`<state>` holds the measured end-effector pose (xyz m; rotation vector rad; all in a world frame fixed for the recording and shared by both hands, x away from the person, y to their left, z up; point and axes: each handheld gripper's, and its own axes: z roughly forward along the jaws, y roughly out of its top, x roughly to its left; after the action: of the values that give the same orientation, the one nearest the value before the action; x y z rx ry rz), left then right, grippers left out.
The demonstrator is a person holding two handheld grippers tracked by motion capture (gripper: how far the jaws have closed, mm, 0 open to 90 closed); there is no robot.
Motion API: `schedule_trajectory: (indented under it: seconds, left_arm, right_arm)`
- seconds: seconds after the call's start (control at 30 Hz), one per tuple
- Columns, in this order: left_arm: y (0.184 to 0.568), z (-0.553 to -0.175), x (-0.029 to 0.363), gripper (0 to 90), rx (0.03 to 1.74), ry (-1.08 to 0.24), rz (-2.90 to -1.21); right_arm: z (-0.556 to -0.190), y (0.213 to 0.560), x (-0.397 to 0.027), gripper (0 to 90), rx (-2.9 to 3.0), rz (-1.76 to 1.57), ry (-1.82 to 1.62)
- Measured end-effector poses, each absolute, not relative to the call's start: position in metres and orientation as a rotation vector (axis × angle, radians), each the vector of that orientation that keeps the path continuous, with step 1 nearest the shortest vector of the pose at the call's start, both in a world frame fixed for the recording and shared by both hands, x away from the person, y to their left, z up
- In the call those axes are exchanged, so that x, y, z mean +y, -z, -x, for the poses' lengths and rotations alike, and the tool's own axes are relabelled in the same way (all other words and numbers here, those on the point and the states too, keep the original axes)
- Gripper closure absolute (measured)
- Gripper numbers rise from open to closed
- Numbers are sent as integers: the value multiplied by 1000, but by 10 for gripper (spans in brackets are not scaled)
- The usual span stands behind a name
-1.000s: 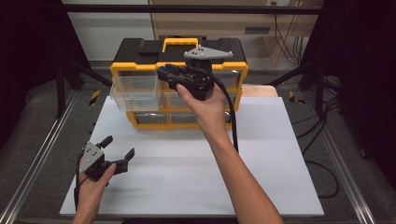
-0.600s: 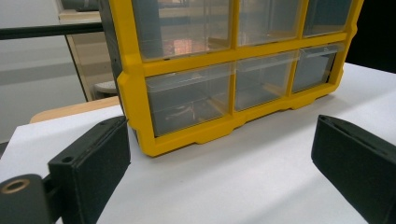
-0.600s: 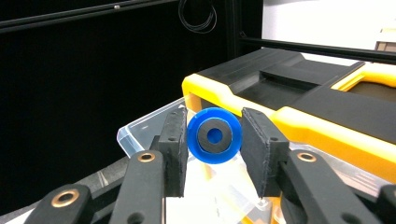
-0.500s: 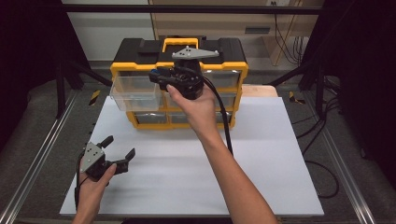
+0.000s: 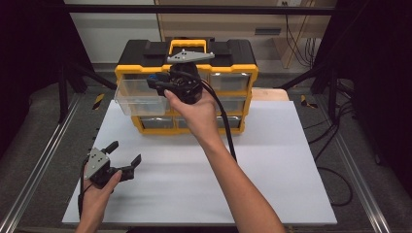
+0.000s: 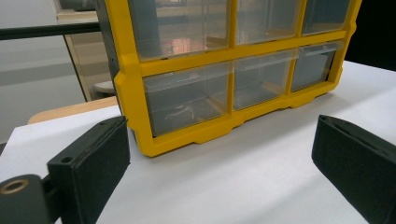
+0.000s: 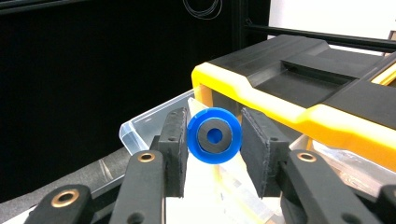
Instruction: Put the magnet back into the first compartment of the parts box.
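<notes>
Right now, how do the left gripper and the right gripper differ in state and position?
The left gripper rests low over the white board, jaws spread wide with nothing between them. The right gripper is raised at the yellow drawer organizer, shut on a blue wheel, above the pulled-out clear drawer. The left gripper faces the organizer from a distance; the right gripper is right at it. Both have two black jaws and are hand-held.

Right gripper: arm extended forward, jaws clamped, gripping. Left gripper: low near the table's front edge, jaws spread wide, nothing between.
</notes>
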<state>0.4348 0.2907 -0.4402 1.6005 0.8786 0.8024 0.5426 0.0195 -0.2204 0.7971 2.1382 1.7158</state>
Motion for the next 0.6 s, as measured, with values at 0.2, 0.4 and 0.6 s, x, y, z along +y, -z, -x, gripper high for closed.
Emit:
schedule_trajectory:
  seconds: [0.2,0.4,0.6]
  left_arm:
    - [440,-435,290,39,879,-801,-1598]
    - [441,-435,290,39,878,-799,-1602]
    - [441,-436,290,39,879,-798,-1602]
  right_arm:
    - [-544,221,23,627,2148,-806,-1702]
    - [-544,222,24,547,2152,-819,-1707]
    - [-538,220,18,506,2106,-814,-1701]
